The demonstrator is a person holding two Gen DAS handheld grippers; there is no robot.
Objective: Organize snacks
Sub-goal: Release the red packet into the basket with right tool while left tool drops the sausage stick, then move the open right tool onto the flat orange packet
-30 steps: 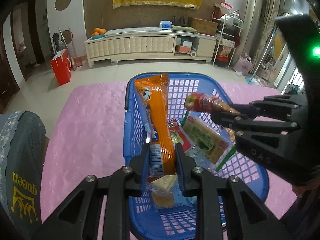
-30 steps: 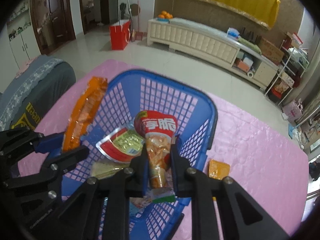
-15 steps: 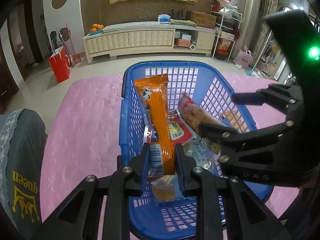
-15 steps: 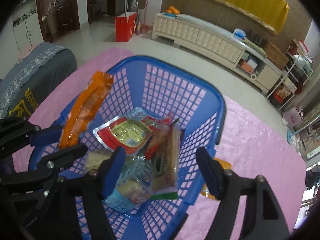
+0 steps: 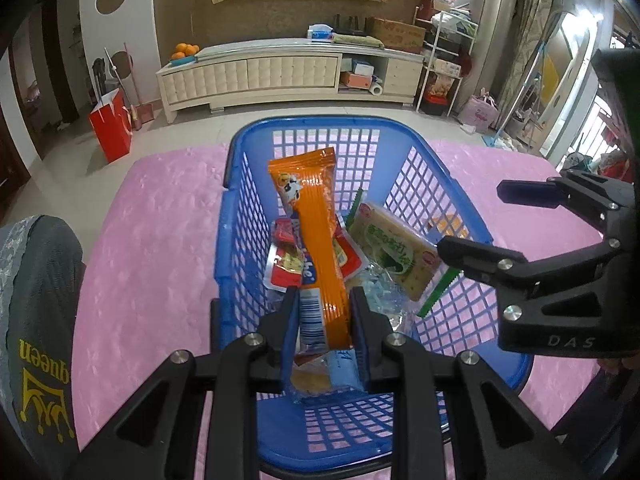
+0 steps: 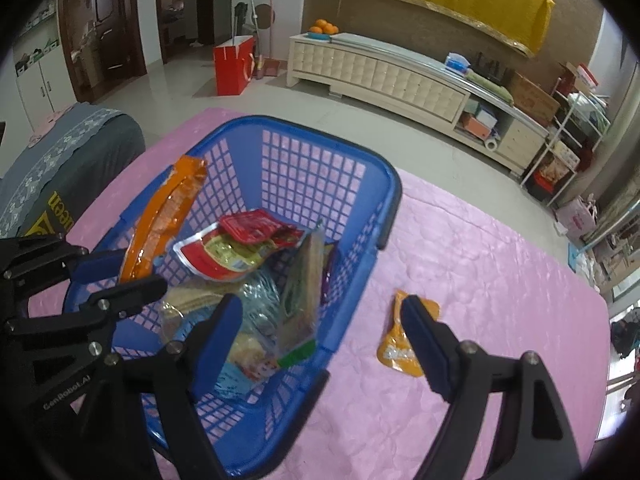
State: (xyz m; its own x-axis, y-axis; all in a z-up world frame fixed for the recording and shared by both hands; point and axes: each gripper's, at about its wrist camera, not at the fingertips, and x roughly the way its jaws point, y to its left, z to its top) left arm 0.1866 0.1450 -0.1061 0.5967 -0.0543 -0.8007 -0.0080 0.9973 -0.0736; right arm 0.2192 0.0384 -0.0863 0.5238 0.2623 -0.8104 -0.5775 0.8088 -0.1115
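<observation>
- One orange snack packet (image 5: 320,248) stands tilted over the near end of the blue basket (image 5: 236,240), clamped in the left gripper (image 5: 323,332).
- Right gripper (image 6: 320,344), jaws wide apart, hovers at the basket's right rim.
- Small orange pouch (image 6: 400,340) lies on the pink cloth (image 6: 500,280), right of the basket.

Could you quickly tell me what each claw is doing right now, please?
Left claw: closed on the orange snack packet.
Right claw: open, holding nothing.
</observation>
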